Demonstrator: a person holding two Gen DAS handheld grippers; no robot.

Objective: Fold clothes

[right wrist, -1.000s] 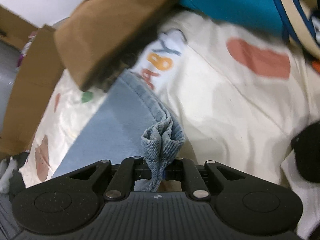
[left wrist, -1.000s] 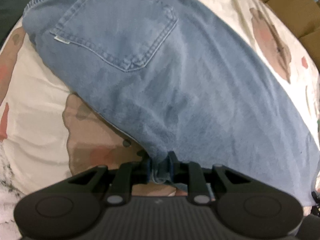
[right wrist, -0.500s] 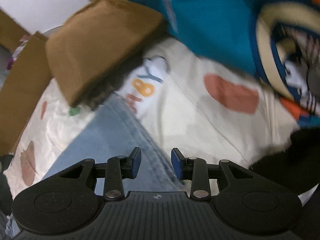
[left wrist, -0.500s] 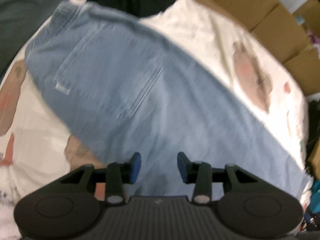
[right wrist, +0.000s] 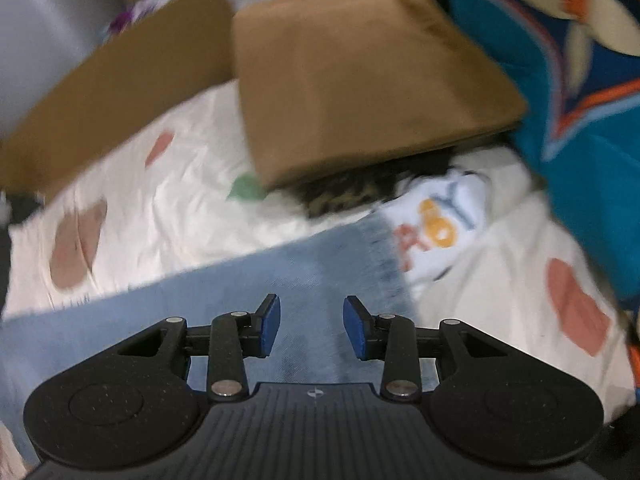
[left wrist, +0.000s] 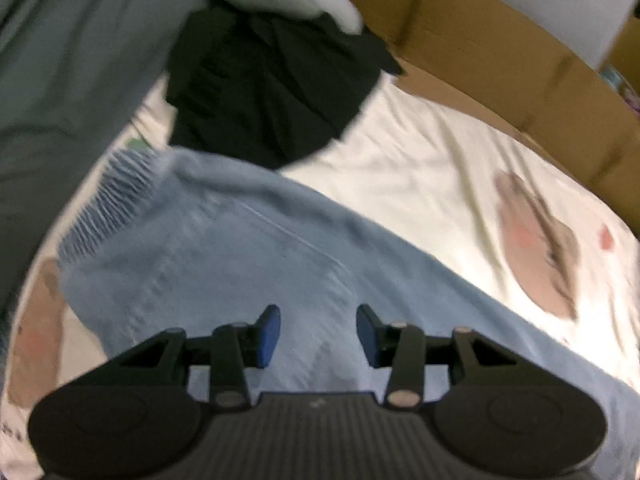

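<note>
While both just opened, left gripper [left wrist: 318, 330] and right gripper [right wrist: 311, 328] hover empty over jeans [left wrist: 248, 256]

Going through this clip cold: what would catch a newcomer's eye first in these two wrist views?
The light blue jeans dominate, spread flat across the cream printed bedsheet under both cameras. Both claws hang open and empty over the denim: the left claw near the gathered waistband, the right claw near the hem end. Behind, a black garment is heaped above the waistband, and a brown folded cloth sits past the hem beside a teal patterned fabric.
</note>
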